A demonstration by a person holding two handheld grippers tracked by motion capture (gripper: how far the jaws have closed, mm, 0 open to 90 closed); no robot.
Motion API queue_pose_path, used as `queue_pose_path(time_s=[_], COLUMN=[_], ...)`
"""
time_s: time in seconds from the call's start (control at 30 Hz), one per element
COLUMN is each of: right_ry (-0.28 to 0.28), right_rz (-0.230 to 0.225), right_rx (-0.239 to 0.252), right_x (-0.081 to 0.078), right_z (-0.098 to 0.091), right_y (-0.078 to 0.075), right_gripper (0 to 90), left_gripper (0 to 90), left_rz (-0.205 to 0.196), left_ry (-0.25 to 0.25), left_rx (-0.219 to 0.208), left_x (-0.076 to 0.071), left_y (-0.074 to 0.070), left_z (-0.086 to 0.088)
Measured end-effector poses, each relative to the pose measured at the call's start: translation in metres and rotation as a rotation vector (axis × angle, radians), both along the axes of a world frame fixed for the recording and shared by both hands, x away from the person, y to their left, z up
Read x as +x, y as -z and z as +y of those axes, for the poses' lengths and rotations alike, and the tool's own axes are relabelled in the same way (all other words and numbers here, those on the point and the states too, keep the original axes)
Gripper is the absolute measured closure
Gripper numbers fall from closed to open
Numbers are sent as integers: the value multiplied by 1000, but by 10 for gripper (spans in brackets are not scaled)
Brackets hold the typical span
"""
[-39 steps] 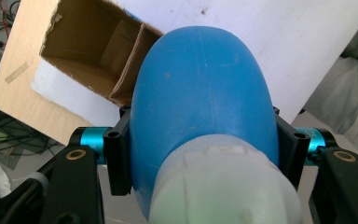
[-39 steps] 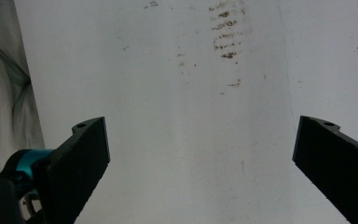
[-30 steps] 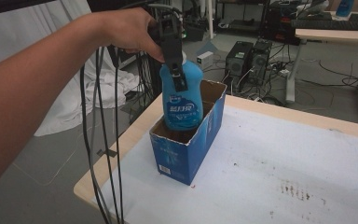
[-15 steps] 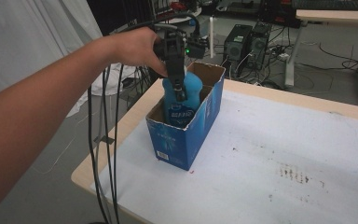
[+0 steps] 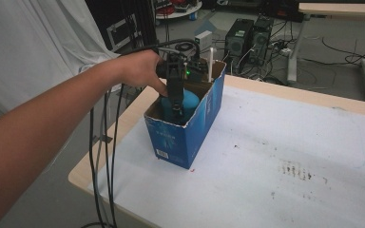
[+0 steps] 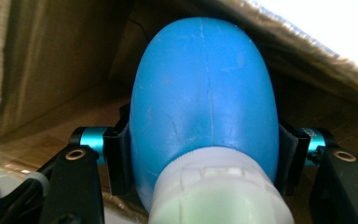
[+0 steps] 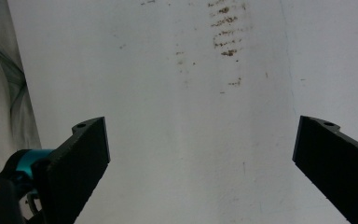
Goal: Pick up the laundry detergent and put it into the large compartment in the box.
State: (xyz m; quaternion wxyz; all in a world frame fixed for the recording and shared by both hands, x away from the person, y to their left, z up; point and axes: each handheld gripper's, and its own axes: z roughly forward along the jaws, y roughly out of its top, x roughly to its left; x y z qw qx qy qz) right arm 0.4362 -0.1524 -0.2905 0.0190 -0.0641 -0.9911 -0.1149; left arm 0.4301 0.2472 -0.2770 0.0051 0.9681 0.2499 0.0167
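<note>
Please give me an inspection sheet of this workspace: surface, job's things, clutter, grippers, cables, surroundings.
Surface: white table top, brown stains.
Job's things: blue bottle with pale cap, low inside open blue carton.
Clutter: nothing seen.
Grippers: left gripper shut on the bottle, inside the carton; right gripper open above bare table.
Cables: black cables hang from the left gripper past the table edge.
Surroundings: white sheet, computer towers on floor.

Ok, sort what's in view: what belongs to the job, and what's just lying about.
In the job:
- blue bottle, clamped in the left gripper
- blue cardboard box it sits in

Lying about:
- computer towers on the floor
- white sheet hanging at left
- right gripper, open over the table
</note>
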Motion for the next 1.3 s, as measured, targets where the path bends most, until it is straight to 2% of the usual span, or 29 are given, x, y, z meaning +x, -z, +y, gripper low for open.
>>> queue_pose_path(time_s=[0.1,0.57,0.63,0.67,0.77,0.97,1.07,1.23,1.3], right_ry=[3,0,2,3,2,9,0,-10,-2], right_rz=[0,3,3,2,2,-3,-7,-13,-15], right_rx=[1,2,1,-1,2,5,12,12,16], right_x=[1,0,0,0,0,-2,-3,-4,-6], right_z=[-1,0,-1,-1,-2,-1,-1,-2,-2], right_y=[1,0,0,0,0,-1,-2,-4,-5], right_gripper=[28,28,28,28,28,28,28,28,28], left_gripper=[377,375,359,319,313,279,238,216,203], left_rz=[-4,-1,-10,-27,-64,-117,-133,-151,-171], left_ry=[-8,-19,-25,-36,-58,-89,-96,-90,-92], left_rx=[-14,-19,-26,-39,-86,-144,-166,-166,-161], left_x=[0,1,1,1,1,-3,-5,-8,-10], left_y=[1,2,0,-3,-18,-53,-65,-80,-84], left_z=[2,4,5,6,12,20,20,15,10])
